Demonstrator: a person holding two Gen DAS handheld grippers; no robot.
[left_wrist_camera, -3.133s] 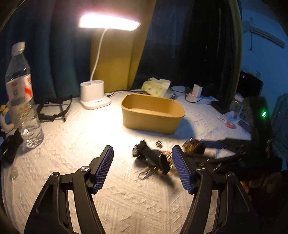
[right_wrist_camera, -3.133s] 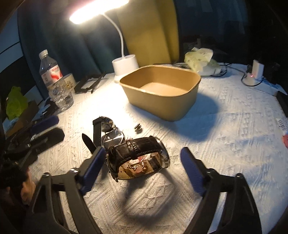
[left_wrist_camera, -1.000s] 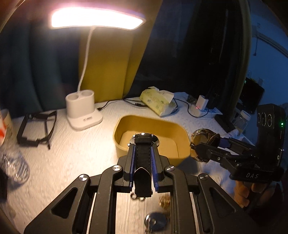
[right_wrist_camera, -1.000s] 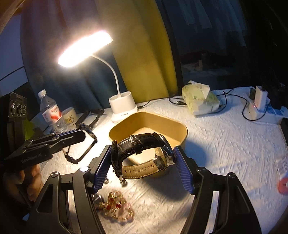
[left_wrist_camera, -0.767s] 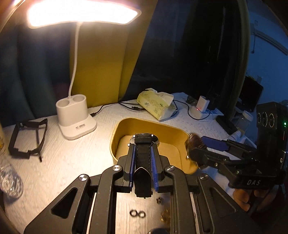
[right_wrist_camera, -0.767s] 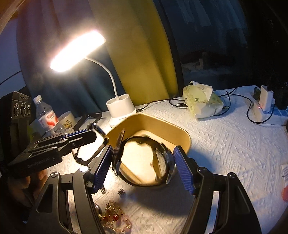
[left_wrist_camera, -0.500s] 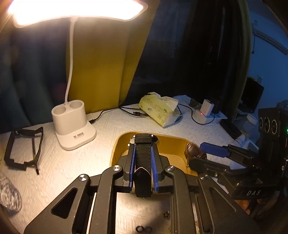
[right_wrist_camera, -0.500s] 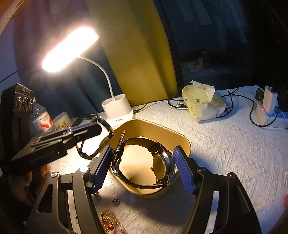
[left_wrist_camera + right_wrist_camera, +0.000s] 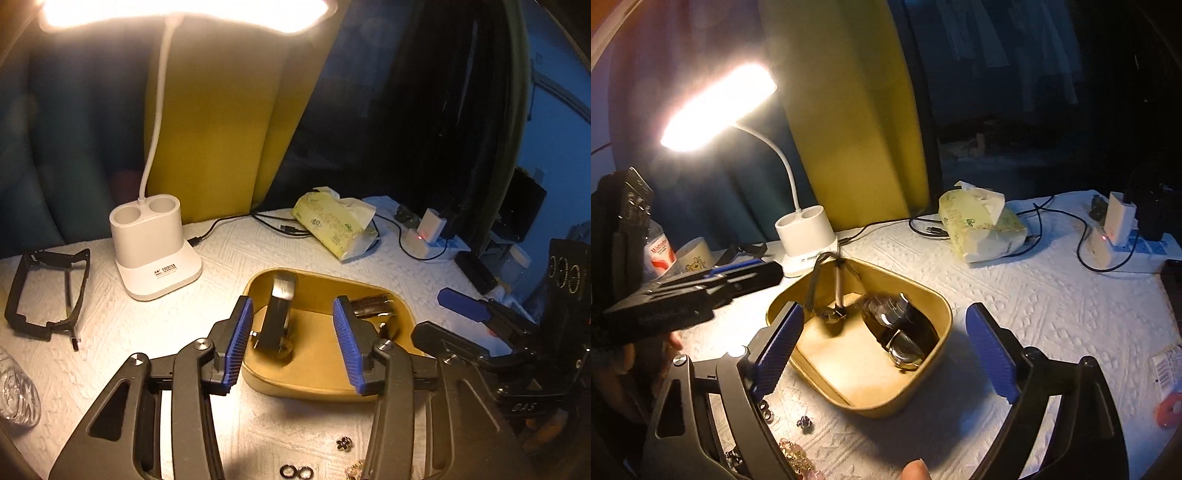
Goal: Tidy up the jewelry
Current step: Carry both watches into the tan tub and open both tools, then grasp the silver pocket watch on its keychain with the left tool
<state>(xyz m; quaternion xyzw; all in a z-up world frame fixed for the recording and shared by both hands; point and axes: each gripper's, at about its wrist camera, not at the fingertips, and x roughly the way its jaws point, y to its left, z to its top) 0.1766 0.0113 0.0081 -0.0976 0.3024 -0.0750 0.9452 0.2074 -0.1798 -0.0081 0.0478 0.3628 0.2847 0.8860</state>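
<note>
Left tool (image 9: 293, 345) and right tool (image 9: 884, 350), jaws spread wide.

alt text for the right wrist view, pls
The open right tool hovers over a tan tray holding two watches on a white table. The left tool reaches in from the left; a lit desk lamp stands behind.

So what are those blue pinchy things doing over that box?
A person is tidying jewelry with two hand-held tongs. Both the left tongs and the right tongs are open over the tan box. Two watches are in the box: a black-strap watch standing on edge and a dark watch lying beside it. Small rings and beads wait on the white cloth.
</note>
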